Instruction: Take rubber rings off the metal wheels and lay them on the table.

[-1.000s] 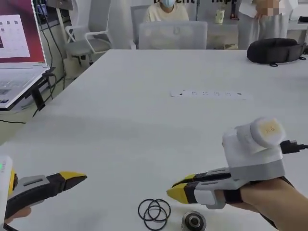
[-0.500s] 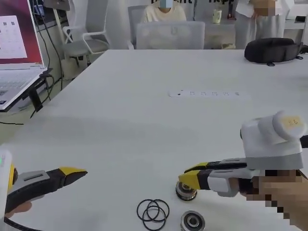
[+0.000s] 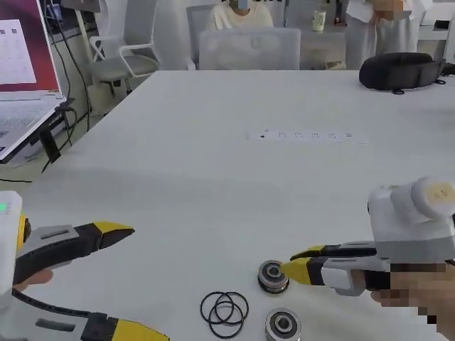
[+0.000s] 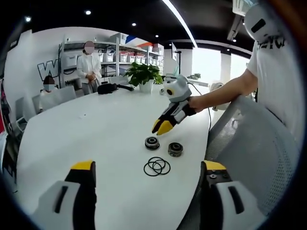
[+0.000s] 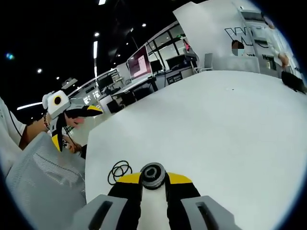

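As we look down in the head view, the right gripper lies low over the white table. Its yellow tips are right against a metal wheel that sits flat on the surface with its hub facing up. In the right gripper view, that wheel stands between the two tips, and the jaws are only a little apart on either side of it. The angle is poor, so we cannot tell whether the jaws press on the wheel or merely flank it. In the left gripper view, the tips seem to hang just past the wheel rather than on it.

A second wheel lies flat near the first, closer to the table's near edge. Just beside it, on the side toward the left gripper, a small heap of black rubber rings lies on the table, the loops overlapping one another. We cannot make out whether either wheel has a ring on it.

The left gripper is well apart from the wheels and rings. Its jaws are spread wide with nothing between them, and it points across the table toward the heap.

Farther off, a white power strip lies mid-table, a black bag rests at the far right and a laptop stands at the left edge.
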A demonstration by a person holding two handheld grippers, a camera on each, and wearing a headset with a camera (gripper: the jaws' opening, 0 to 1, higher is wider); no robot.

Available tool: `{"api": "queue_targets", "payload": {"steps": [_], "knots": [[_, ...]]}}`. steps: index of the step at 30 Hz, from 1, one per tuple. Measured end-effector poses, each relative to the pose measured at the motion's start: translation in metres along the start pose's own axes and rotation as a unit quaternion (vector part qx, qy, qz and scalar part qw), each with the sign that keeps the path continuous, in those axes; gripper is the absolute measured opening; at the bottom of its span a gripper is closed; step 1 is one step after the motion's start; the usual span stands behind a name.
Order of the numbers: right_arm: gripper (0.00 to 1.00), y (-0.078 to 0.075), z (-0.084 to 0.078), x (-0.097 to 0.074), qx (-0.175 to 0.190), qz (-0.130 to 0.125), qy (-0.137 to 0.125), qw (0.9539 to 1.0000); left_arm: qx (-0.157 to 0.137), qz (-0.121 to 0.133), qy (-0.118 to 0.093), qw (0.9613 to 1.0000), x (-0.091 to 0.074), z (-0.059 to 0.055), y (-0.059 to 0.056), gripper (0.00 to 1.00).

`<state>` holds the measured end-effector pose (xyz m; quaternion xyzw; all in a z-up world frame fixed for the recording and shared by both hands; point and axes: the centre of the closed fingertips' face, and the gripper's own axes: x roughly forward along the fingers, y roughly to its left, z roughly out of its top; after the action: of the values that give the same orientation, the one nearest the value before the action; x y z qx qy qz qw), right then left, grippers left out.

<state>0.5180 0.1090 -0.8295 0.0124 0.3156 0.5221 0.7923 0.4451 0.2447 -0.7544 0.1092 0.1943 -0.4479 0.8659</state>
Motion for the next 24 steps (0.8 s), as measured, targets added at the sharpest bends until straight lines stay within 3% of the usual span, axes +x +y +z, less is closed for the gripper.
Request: {"api": "queue_targets", "payload": {"steps": [11,24], "knots": [[0.17,-0.003,-0.017,0.005,-0.020,-0.002,0.032,0.9993,0.033,-0.014,-0.005,0.9994,0.009,0.022,0.007,0.83],[0.16,-0.001,-0.022,0.007,-0.031,0.001,0.046,0.9985,0.080,-0.056,0.010,0.9952,0.036,0.035,0.002,0.79]]}}
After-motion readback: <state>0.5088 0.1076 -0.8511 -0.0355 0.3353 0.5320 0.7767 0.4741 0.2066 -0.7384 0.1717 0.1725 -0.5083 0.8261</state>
